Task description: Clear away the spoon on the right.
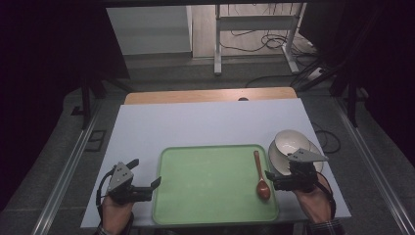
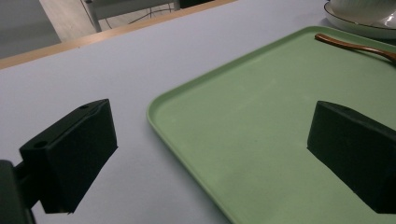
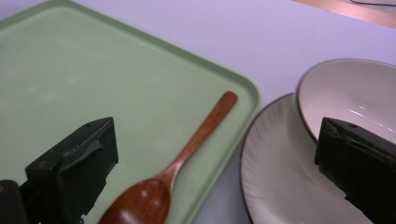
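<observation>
1. Your left tongs (image 1: 146,172) hover at the left edge of the green tray (image 1: 210,205), jaws spread wide with nothing between them.
2. In the left gripper view, one jaw sits over the pale worktop (image 2: 93,70) and the other over the tray (image 2: 243,121), so the tray's left rim runs between them.
3. Your right tongs (image 1: 268,180) sit at the tray's right edge, also wide open and empty.
4. The wooden spoon (image 1: 261,177) lies on the right side of the tray, bowl end toward you, handle pointing away from you.
5. In the right gripper view the spoon (image 3: 177,170) lies between the two jaws, nearer the left one. I cannot tell whether either jaw touches it.
6. The white bowl (image 1: 290,142) rests on a white plate (image 1: 274,161) on the worktop, just off the tray's right rim.
7. From the right gripper view, the right jaw stands in front of the bowl (image 3: 355,93) and the plate (image 3: 275,163); the plate's edge lies just beside the tray (image 3: 93,79).
8. The rest of the tray's surface is bare green.
</observation>
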The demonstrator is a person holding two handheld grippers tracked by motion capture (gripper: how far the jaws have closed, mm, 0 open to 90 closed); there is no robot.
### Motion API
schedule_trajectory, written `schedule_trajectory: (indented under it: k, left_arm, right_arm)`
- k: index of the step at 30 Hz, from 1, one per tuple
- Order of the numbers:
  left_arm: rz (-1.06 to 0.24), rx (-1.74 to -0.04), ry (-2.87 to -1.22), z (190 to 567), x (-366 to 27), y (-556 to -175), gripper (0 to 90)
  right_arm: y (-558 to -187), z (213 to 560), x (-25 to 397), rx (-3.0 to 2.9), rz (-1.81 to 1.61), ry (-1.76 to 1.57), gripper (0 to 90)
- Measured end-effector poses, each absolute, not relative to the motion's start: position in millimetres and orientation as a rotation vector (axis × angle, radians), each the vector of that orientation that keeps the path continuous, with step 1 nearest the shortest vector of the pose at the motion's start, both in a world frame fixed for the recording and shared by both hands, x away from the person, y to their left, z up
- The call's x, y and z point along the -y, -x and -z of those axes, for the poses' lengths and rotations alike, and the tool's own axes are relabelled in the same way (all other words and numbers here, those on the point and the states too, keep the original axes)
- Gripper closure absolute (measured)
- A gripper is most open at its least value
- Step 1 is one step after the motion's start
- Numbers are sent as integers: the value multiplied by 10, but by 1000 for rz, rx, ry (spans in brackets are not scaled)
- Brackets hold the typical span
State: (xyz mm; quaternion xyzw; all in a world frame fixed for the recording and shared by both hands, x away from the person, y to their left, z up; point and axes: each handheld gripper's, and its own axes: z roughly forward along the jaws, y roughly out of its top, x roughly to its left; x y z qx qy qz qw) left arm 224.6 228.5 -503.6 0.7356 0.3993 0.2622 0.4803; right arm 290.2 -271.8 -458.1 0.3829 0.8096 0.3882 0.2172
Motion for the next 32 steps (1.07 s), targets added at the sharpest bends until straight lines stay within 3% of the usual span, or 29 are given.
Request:
schedule_trajectory:
  k: [32]
  left_arm:
    - [-638, -976, -1802, 5043, -2278, -2254, 14]
  right_arm:
    - [-2634, 4792, 3164, -2171, -981, -1194, 0]
